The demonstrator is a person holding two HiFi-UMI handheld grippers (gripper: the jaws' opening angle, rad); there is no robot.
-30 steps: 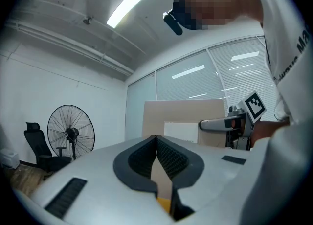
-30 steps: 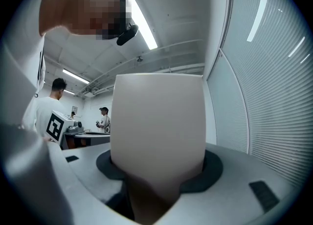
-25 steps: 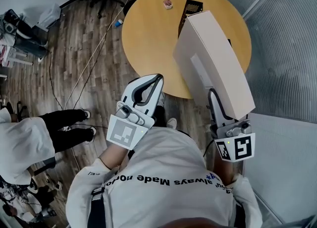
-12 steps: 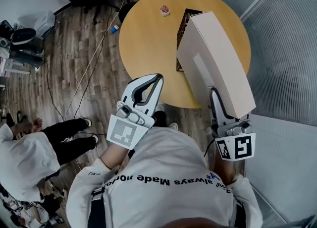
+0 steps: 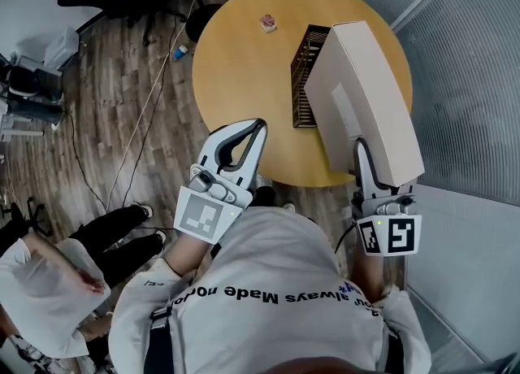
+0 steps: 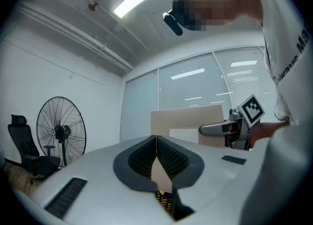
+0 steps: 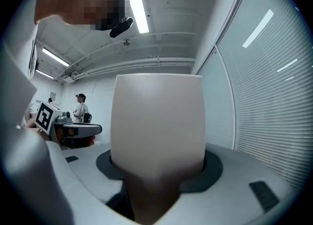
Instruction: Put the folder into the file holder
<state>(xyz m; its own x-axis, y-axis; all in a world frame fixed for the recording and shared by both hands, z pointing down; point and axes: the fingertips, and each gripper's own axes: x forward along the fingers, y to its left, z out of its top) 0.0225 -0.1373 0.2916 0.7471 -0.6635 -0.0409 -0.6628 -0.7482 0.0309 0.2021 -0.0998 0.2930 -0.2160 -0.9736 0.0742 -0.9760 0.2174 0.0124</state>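
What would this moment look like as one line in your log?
right gripper: shut on folder | left gripper: shut, empty | folder: above table, beside file holder, not yet in

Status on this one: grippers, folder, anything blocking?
Left gripper shut, empty. Right gripper shut on beige box folder, held over round wooden table beside black mesh file holder, not in yet. Small reddish object sits clear of the path.

Folder held above the round table

The right gripper (image 5: 363,153) clasps the beige folder (image 5: 361,96) by its near end, and it slants over the table (image 5: 244,63) just right of the dark slatted file holder (image 5: 306,71). The left gripper (image 5: 258,128), tips together, sits at the table's near edge.
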